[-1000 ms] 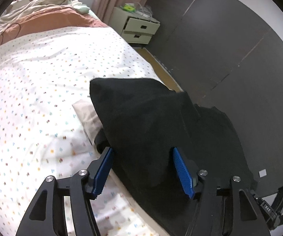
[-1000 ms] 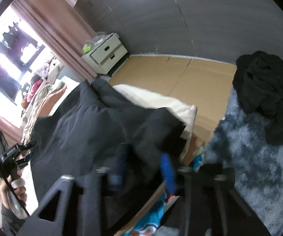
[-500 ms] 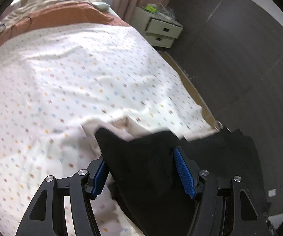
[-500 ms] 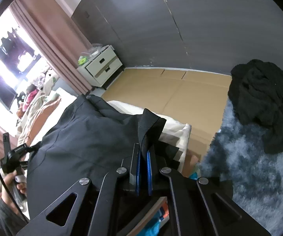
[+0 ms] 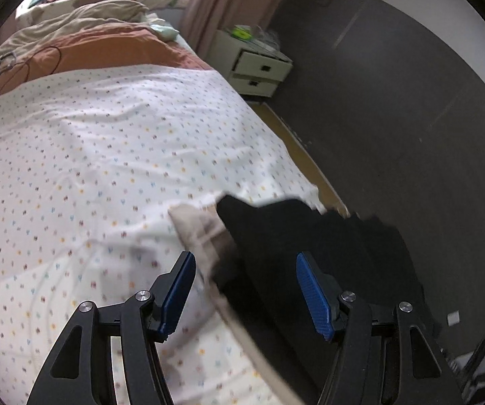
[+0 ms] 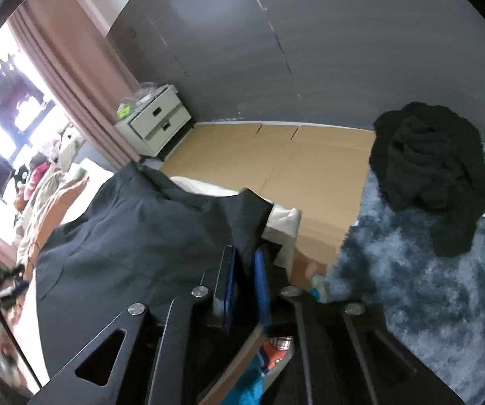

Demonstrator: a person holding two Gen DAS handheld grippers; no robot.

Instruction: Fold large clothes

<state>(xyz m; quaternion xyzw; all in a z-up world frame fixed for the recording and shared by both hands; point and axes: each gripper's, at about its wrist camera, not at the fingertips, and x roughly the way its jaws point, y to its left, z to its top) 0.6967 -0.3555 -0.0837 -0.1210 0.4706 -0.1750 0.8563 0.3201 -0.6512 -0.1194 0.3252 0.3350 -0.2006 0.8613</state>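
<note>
**Dark garment at the bed's corner, right gripper just loosening**

You are working over a bed (image 5: 107, 155) covered by a white sheet with small coloured dots, and the bed fills the left wrist view from 9 to 12 o'clock. The dark garment (image 6: 134, 236) is the largest loose thing on it: black to charcoal, plain, with seams showing across a broad flat panel. In the right wrist view it spreads from the centre out toward 9 o'clock, its long axis running from the gripper up toward the curtain at 10 o'clock, and a folded-over flap stands up near the centre. In the left wrist view the same cloth lies at 5 o'clock on the bed's near corner and hangs off the edge toward the floor.

A second black heap of clothing (image 6: 434, 175) sits at 2 o'clock on the grey shaggy rug (image 6: 428, 297), well apart from the bed. A pale two-drawer nightstand (image 6: 156, 123) stands by the curtain.

Your left gripper (image 5: 246, 292) stands wide apart; the dark cloth lies between the blue pads, but neither pad presses on it. Your right gripper (image 6: 244, 287) has just been opening: a narrow gap shows between its pads, with the flap's edge in that gap, not pinched.
</note>
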